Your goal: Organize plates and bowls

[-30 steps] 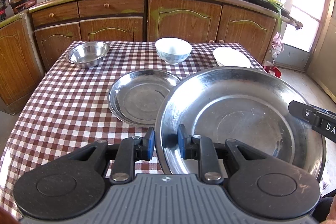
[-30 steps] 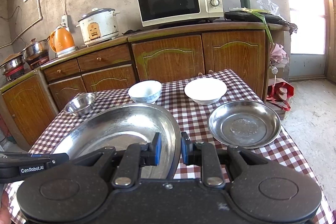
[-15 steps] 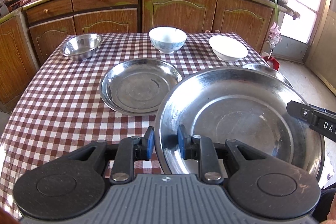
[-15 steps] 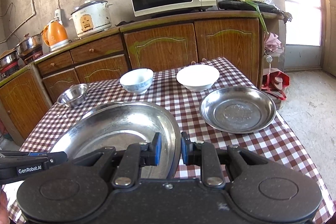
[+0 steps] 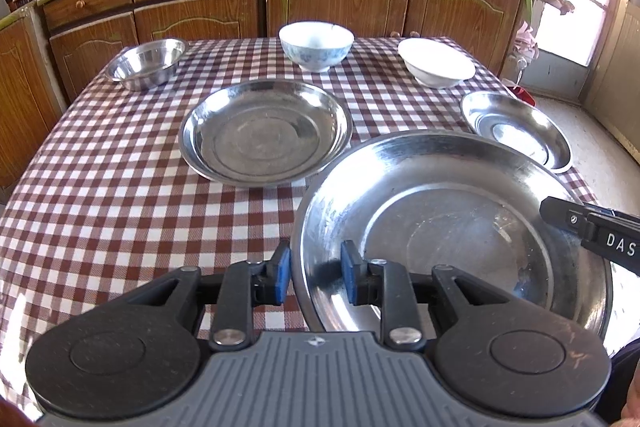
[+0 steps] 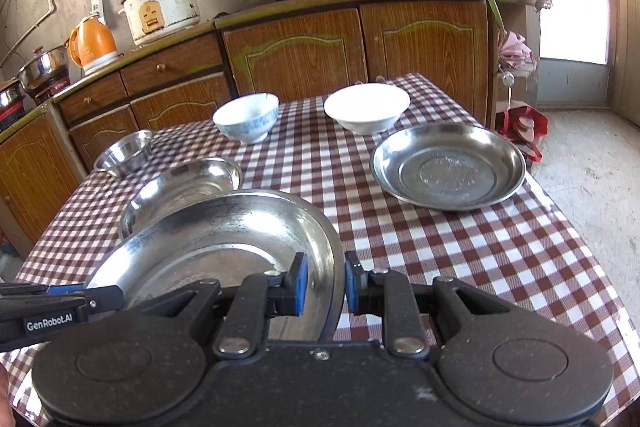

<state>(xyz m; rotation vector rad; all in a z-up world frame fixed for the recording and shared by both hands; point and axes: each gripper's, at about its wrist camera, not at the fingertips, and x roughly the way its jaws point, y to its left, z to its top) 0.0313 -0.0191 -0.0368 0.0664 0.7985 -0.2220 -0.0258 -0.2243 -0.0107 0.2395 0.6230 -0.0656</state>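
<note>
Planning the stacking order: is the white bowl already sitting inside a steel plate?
No, the white bowl stands directly on the checked cloth, behind the right steel plate.

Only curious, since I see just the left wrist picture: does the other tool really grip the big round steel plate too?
Observer: Yes. In the right wrist view, the right tool has a blue pad on each side of the big round steel plate rim.
Visitor: Any writing on the left tool?
Observer: Its side reads GenRobot.AI.
Visitor: That red scrap past the table?
Observer: A red bag on the floor.
</note>
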